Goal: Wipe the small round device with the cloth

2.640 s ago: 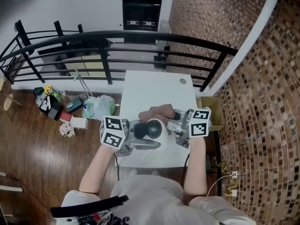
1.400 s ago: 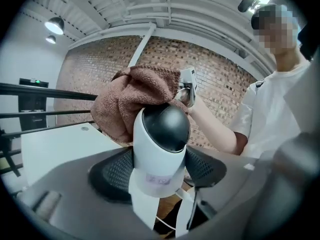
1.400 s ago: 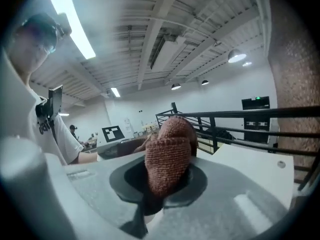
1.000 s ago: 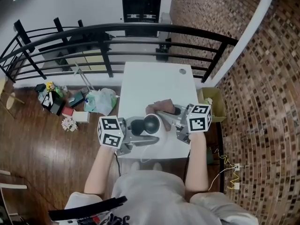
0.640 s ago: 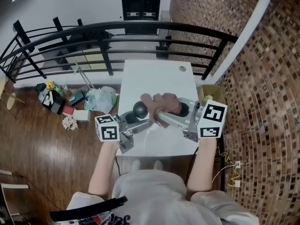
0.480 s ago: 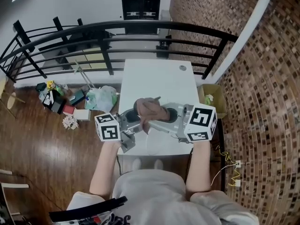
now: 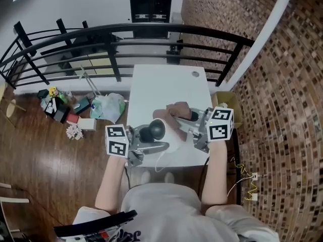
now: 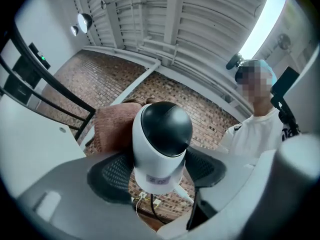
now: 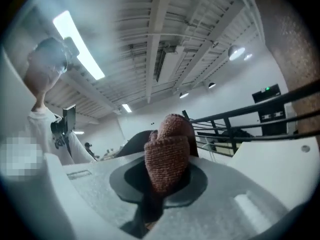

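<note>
The small round device (image 7: 157, 129), a white body with a black dome, is held over the near part of the white table (image 7: 166, 87). My left gripper (image 7: 153, 138) is shut on its white body. In the left gripper view the device (image 8: 162, 144) stands upright between the dark pads (image 8: 111, 176). The brown cloth (image 7: 177, 110) is bunched up, and my right gripper (image 7: 177, 119) is shut on it just right of the device. The cloth (image 8: 112, 126) sits behind the device, close to it; contact is unclear. In the right gripper view the folded cloth (image 9: 167, 151) fills the jaws.
A white cable (image 7: 161, 161) hangs from the device over the table's near edge. A small round fitting (image 7: 195, 74) sits at the far right of the table. A black railing (image 7: 126, 39) runs behind it. A cardboard box (image 7: 228, 107) stands to the right, with bags (image 7: 107, 110) on the floor to the left.
Half a second ago the cloth lay over the device's dome. The right gripper has drawn it back to the right, baring the dome. The left gripper has come a little nearer with the device.
</note>
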